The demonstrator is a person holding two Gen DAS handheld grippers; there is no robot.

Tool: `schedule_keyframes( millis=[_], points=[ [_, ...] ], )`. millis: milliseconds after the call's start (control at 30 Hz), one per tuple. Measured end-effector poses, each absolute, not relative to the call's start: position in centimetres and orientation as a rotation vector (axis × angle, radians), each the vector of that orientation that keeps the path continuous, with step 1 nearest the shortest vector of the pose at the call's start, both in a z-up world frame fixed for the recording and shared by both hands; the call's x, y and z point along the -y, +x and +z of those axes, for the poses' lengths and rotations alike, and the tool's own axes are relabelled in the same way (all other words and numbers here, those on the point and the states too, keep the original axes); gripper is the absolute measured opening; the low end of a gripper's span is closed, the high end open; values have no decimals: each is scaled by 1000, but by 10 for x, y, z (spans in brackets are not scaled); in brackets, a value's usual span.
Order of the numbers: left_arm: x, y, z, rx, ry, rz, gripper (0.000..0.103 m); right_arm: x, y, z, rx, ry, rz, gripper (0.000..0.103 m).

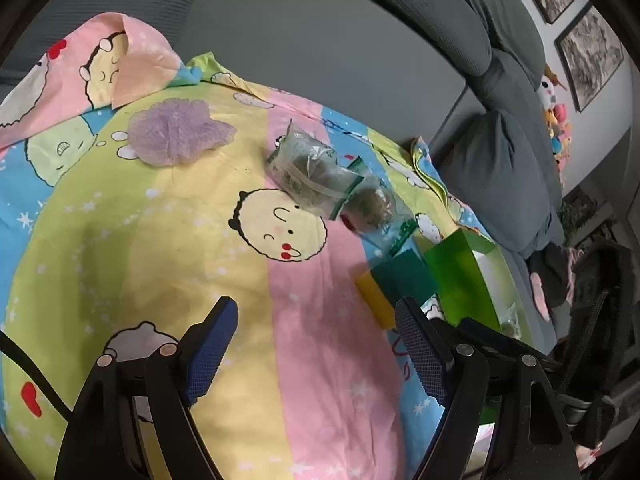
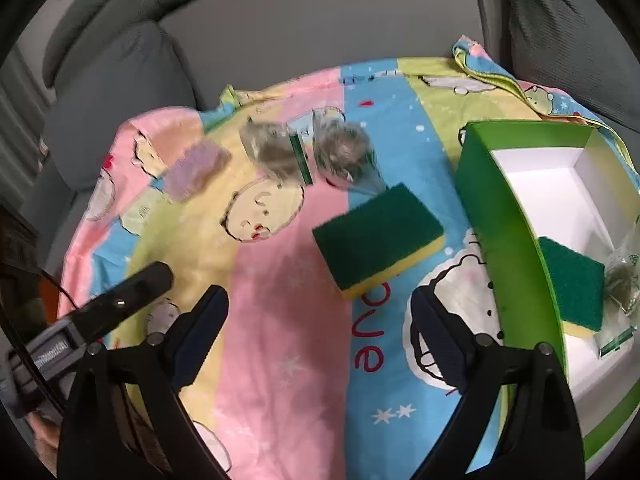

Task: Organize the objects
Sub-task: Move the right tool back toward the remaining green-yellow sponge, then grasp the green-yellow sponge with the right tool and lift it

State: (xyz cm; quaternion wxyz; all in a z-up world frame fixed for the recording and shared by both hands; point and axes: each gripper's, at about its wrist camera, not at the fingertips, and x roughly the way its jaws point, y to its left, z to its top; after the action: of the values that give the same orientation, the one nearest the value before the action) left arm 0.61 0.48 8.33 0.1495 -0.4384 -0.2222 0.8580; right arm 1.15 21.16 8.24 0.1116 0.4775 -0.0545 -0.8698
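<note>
My right gripper [image 2: 320, 320] hangs with jaws spread and empty; the loose sponge [image 2: 378, 240] lies on the bedsheet [image 2: 280, 320] just ahead, long axis slanting, beside the green box [image 2: 500, 220]. My left gripper [image 1: 316, 344], jaws spread and empty, sits farther off.

The right gripper [image 2: 320, 320] hangs with jaws wide and nothing between them above a cartoon-print sheet [image 2: 280, 320]. Just beyond lies a green-and-yellow sponge [image 2: 378, 236]. To the right stands a green box [image 2: 504, 220], holding a second sponge [image 2: 572, 292] and a small bag [image 2: 624, 280]. Farther left lie two clear bags [image 2: 308, 152] and a purple scrubber [image 2: 196, 168].
</note>
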Motion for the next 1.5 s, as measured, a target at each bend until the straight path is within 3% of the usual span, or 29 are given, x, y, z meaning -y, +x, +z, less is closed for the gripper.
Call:
schedule_keyframes(
  millis=[367,533,867,933,1100,1200,1500],
  points=[
    [-7,5,79,640,-1292,2446,81,-207,-17,40,-12,1554,-2647,93],
    [-11,5,78,622,-1305,2436,81,-212,-29,25,75,1603,-2563,93],
    [-9,4,76,637,-1317,2424,81,-204,-36,18,-69,1554,-2649,93],
    [-8,4,76,643,-1320,2424,81,-206,-36,19,-66,1552,-2653,91],
    [-9,4,75,645,-1331,2421,81,-208,-37,23,-69,1533,-2629,66],
    [-9,4,75,644,-1332,2421,81,-212,-36,24,-50,1525,-2630,57],
    [-10,3,74,644,-1344,2420,81,-223,-35,30,241,1490,-2465,49]
  ],
)
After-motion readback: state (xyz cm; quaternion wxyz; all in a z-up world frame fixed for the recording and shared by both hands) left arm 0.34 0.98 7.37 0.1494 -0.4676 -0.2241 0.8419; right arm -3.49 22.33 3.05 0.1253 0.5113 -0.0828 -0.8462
